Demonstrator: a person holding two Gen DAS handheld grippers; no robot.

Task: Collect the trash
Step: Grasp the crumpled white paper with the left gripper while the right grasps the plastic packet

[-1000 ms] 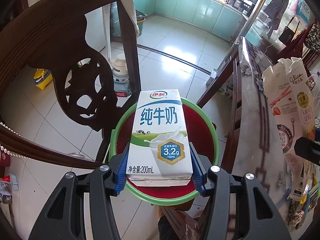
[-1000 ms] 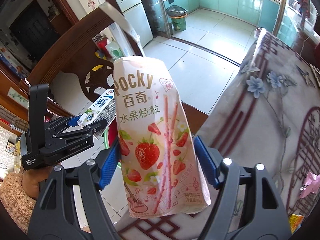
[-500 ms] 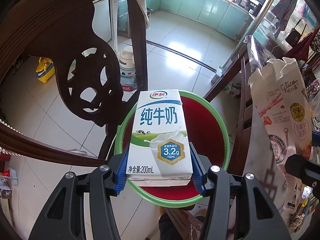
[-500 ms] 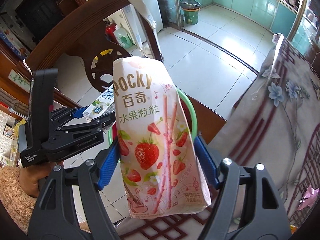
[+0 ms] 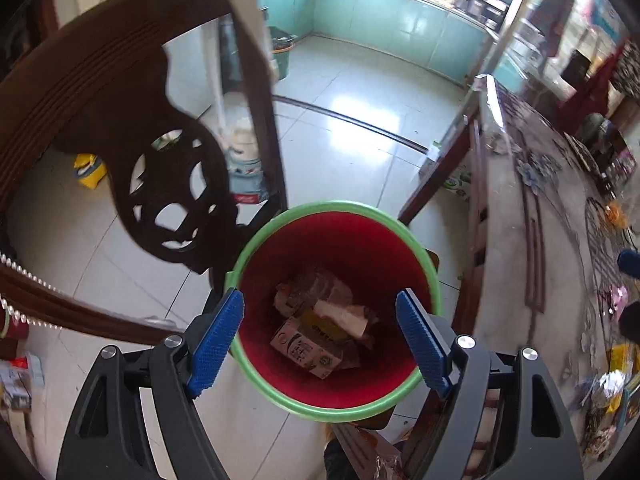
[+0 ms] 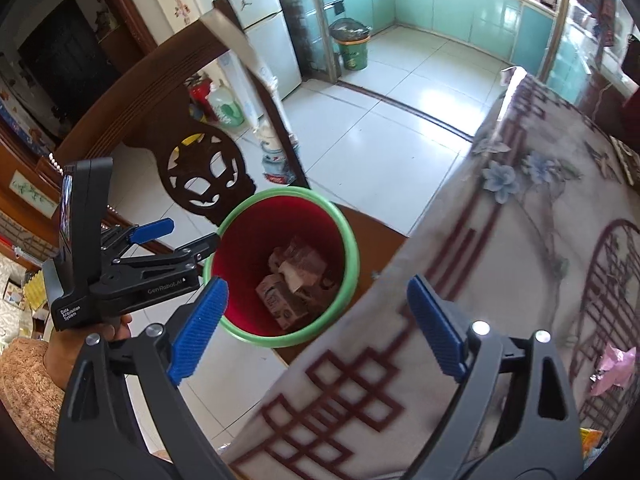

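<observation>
Over the bin (image 5: 434,280), left gripper (image 5: 320,340) fingers now spread wide, nothing in them; milk carton it gripped 0.5 s ago now lies at the bin bottom (image 5: 306,350) among other wrappers. Right gripper (image 6: 316,324) fingers also released and empty, the Pocky box gone from them; most likely it's the pale pack in the bin (image 5: 340,316), can't confirm from print. Judgement: both drops done, next step is fetching more trash. Bin is red inside with a green rim, sits on the chair seat (image 6: 372,228) just beside the table (image 6: 520,240). Pink wrapper (image 6: 612,368) on the table, right of the bin, looks like a next candidate; more clutter further right. Carved chair back (image 5: 160,184) close behind the bin's left side, table edge on its right, so approach is narrow.
</observation>
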